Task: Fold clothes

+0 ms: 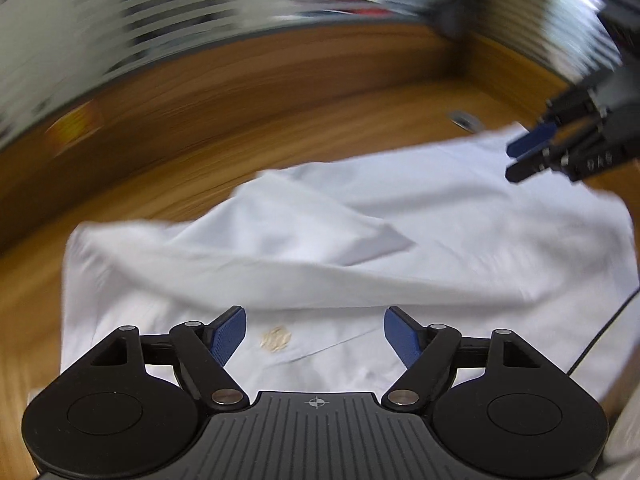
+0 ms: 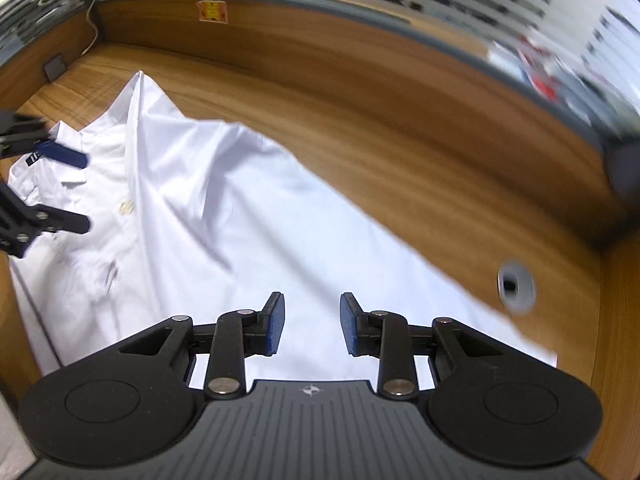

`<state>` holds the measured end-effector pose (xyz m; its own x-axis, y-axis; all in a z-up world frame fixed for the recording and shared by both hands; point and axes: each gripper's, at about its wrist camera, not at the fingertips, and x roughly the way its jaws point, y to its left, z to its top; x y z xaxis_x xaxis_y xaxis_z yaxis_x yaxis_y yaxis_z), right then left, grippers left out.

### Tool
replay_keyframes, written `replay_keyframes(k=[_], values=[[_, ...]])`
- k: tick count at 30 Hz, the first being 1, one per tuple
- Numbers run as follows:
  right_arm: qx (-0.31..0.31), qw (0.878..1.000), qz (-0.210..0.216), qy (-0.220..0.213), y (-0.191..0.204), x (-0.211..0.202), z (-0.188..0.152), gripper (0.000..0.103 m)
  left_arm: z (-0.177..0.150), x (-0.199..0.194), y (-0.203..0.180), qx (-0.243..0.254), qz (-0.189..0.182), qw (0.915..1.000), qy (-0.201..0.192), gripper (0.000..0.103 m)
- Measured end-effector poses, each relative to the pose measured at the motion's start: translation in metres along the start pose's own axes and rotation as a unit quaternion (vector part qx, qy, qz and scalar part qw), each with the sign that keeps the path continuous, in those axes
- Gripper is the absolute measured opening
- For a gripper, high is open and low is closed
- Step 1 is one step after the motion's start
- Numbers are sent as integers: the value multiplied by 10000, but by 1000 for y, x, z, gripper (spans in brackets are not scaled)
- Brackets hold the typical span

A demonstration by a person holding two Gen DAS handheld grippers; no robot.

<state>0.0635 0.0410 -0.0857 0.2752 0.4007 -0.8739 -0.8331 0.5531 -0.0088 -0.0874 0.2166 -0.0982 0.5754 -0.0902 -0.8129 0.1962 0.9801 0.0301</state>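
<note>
We find a white shirt (image 2: 224, 216) lying partly folded on the wooden table (image 2: 400, 152), collar toward the left gripper (image 1: 315, 334). That gripper hangs over the shirt's small gold emblem (image 1: 276, 339), jaws spread wide, holding nothing. The right gripper (image 2: 312, 324) stands released over plain cloth, jaws apart.

Bare tabletop (image 2: 360, 152) beyond shirt (image 2: 224, 216)

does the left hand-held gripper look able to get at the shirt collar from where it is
Probably yes. The left hand-held gripper hangs open right over the collar of the white shirt, nothing lying between. The right hand-held gripper is off over the shirt's other end.
</note>
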Motion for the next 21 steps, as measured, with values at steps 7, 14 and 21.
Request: replay_keyframes(k=[7, 14, 21], values=[[734, 9972, -85, 91, 11, -32, -48, 42, 9, 18, -12, 1622, -319, 9862, 92, 81], [1417, 9895, -167, 219, 33, -51, -83, 43, 17, 43, -12, 2907, -516, 9553, 131, 81], [1763, 9833, -295, 342, 51, -51, -96, 43, 10, 61, -13, 3647, -663, 9286, 192, 68]])
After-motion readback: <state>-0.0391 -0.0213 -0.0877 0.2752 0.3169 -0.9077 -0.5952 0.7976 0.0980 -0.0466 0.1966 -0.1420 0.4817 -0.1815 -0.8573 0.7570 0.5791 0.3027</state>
